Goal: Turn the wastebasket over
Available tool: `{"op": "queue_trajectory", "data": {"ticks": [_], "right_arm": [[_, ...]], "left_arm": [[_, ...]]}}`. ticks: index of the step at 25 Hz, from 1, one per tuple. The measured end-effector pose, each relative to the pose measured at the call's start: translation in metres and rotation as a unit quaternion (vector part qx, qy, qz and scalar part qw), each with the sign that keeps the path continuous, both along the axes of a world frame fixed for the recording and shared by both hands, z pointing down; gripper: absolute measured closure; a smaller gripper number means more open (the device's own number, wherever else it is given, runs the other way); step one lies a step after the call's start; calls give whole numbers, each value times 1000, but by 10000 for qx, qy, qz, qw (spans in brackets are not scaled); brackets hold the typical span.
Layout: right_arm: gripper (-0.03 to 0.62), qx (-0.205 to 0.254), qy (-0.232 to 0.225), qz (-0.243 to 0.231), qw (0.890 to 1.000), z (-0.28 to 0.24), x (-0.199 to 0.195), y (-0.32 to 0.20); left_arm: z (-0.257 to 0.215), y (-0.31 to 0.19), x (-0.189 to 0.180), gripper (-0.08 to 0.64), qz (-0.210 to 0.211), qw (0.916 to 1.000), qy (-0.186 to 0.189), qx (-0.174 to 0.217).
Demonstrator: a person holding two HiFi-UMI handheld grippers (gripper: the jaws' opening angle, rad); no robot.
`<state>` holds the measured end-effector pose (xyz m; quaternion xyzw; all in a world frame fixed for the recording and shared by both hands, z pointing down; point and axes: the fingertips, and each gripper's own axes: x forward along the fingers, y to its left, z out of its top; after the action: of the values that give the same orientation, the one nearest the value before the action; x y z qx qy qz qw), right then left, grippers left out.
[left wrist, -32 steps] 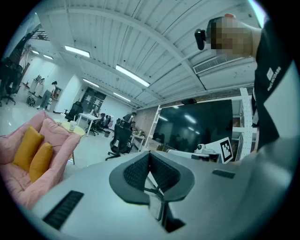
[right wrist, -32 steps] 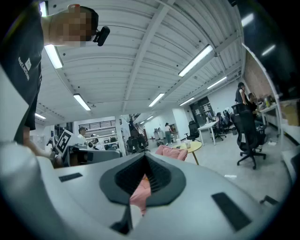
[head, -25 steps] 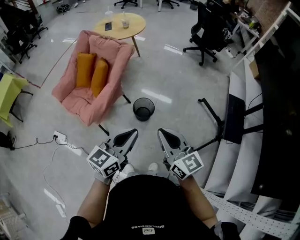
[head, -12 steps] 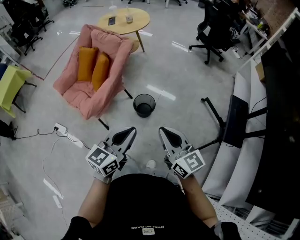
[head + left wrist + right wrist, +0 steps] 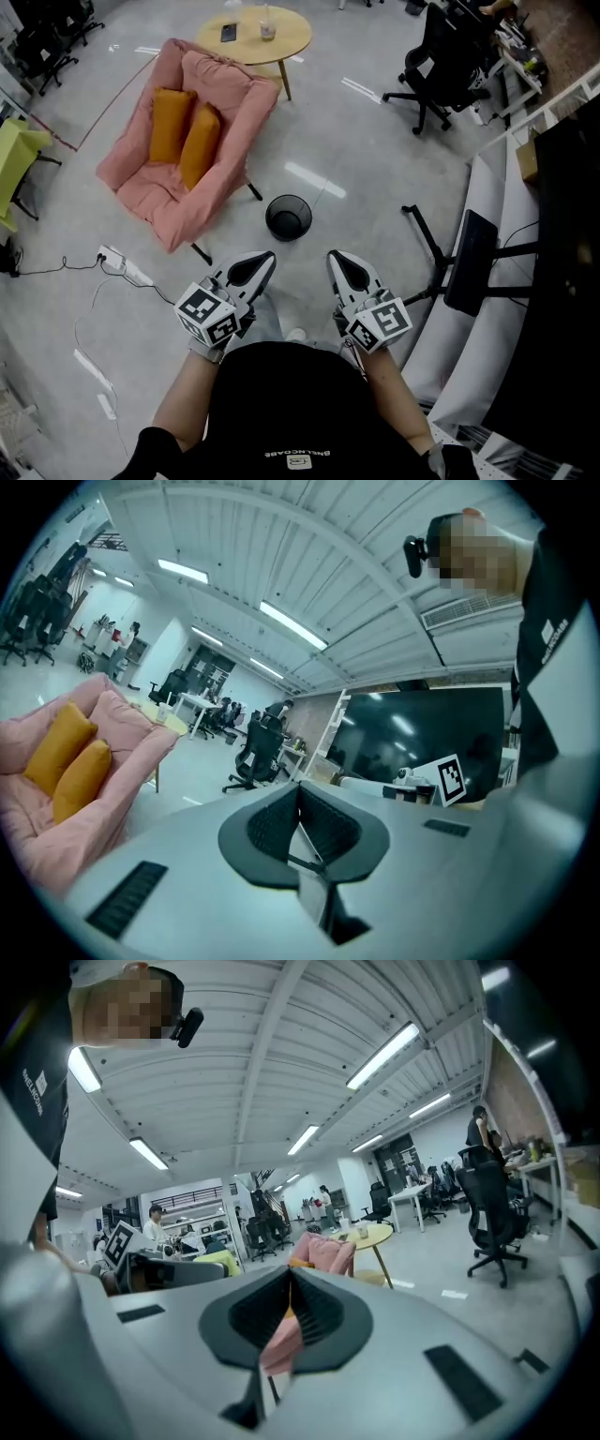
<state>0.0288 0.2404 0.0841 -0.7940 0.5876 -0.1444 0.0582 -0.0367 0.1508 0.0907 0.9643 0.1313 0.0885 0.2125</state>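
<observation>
A black mesh wastebasket (image 5: 288, 217) stands upright with its mouth up on the grey floor, a little ahead of me. My left gripper (image 5: 255, 265) is held low at the left, short of the basket, jaws shut with nothing between them. My right gripper (image 5: 339, 264) hangs beside it at the right, also shut and empty. Both point roughly level toward the basket. In the left gripper view the shut left gripper (image 5: 300, 810) faces the room, and the basket does not show there. The right gripper (image 5: 286, 1302) in its own view is shut too.
A pink armchair (image 5: 178, 141) with two orange cushions stands left of the basket. Behind it is a round wooden table (image 5: 261, 37). A black office chair (image 5: 448, 66) is at the far right, a black stand leg (image 5: 427, 246) at the right, and a power strip (image 5: 111, 260) with cable at the left.
The view has shifted forward; both grippers moved slightly ahead and down, toward the basket. Their jaws stayed shut. The wastebasket has not moved.
</observation>
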Motion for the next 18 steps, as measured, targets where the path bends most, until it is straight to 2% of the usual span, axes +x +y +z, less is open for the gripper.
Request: {"op": "queue_trajectory", "data": {"ticks": [6,10,14,18], "right_arm": [[581,-375,52,128,9992,9,37,-60],[581,-633,-13,54,9980,20,58,-86],[580,-914,-199,-161,9955,44,82,-102],[578,-1211,-383,-477,9908,82,116,-123]], "left_arm": [[15,-60,36,546,197,9996,-135,-147],[30,-88,50,546,129,9990,-335,-267],[55,-101,58,546,-151,9965,-725,-378],[97,-114,70,546,-599,9892,-1219,-551]]}}
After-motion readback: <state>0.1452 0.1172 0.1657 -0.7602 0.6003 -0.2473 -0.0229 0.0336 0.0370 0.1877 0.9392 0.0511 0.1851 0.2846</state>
